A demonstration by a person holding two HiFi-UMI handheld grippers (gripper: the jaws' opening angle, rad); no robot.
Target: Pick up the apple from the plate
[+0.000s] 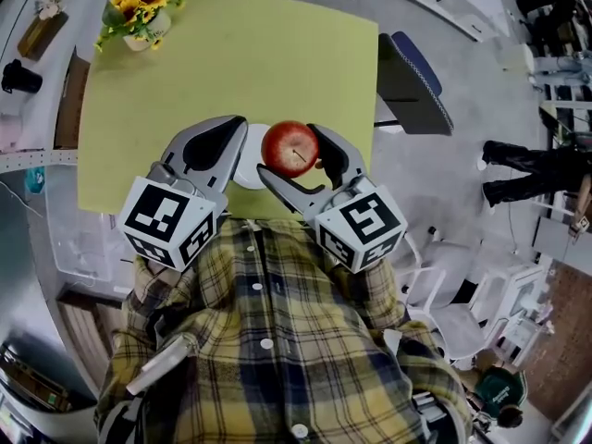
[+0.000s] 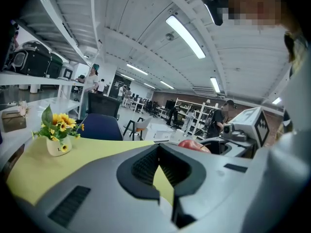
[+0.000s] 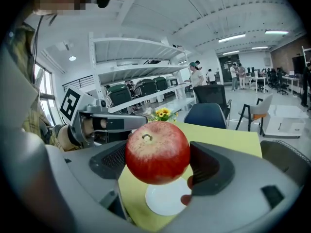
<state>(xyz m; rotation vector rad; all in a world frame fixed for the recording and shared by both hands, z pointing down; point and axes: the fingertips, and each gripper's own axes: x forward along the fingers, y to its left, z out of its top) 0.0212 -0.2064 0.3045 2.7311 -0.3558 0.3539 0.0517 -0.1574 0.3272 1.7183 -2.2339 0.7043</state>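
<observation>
A red apple (image 1: 290,147) (image 3: 157,153) hangs in the air, with my right gripper (image 1: 289,151) (image 3: 158,160) shut on it from both sides. Its stem faces up. Just below and behind it, a small white plate (image 1: 248,168) (image 3: 167,201) lies bare near the front edge of the yellow-green table (image 1: 231,54). My left gripper (image 1: 233,128) (image 2: 158,149) is shut with nothing in it, just left of the plate, its tips over the table. The left gripper view catches only the apple's top (image 2: 194,145), past the jaws.
A white vase of sunflowers (image 1: 143,12) (image 2: 58,130) stands at the table's far left corner. A blue chair (image 1: 412,81) is beyond the table's right edge. Shelves, desks and people fill the room behind.
</observation>
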